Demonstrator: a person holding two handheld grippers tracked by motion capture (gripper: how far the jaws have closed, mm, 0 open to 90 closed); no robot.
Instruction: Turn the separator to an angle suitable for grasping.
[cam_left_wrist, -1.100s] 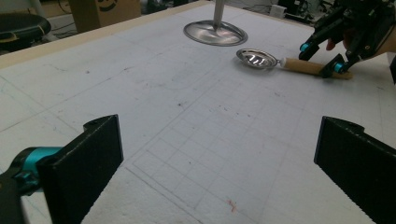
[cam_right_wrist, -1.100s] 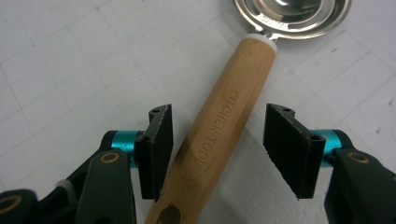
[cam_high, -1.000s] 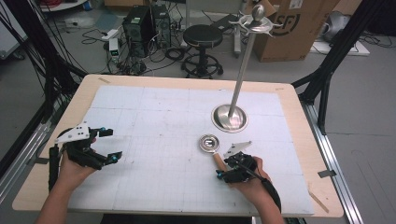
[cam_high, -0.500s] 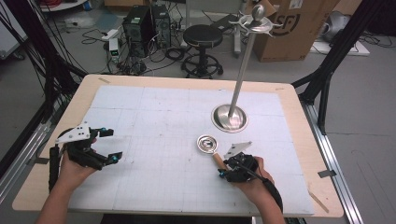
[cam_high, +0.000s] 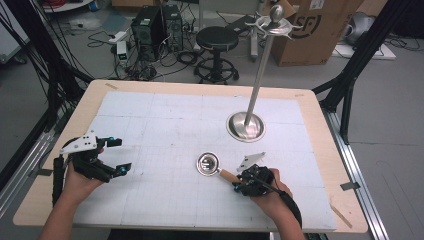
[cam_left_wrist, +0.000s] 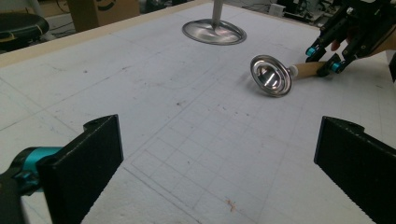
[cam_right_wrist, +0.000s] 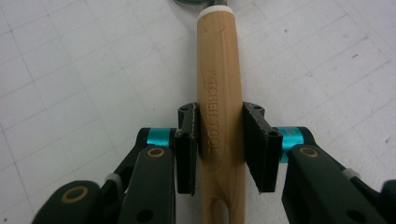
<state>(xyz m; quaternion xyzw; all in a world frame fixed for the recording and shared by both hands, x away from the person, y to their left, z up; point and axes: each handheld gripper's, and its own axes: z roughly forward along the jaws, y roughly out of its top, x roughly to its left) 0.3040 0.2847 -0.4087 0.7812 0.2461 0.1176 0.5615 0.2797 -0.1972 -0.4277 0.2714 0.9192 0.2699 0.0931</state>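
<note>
My right gripper (cam_right_wrist: 218, 149) has its jaws clamped on the strainer's wooden handle (cam_right_wrist: 219, 93) low over the table (cam_high: 150, 115); next, I judge, lift toward the stand (cam_high: 246, 125); left gripper (cam_high: 107, 155) jaws apart, idle

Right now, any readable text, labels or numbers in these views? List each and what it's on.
"KITCHEN TOOL": engraved along the wooden handle, which sits between the jaws of the right hand-held gripper.
Large dark letters on the cardboard box behind the table: partly hidden by the stand, not readable.
No other text seen.
</note>
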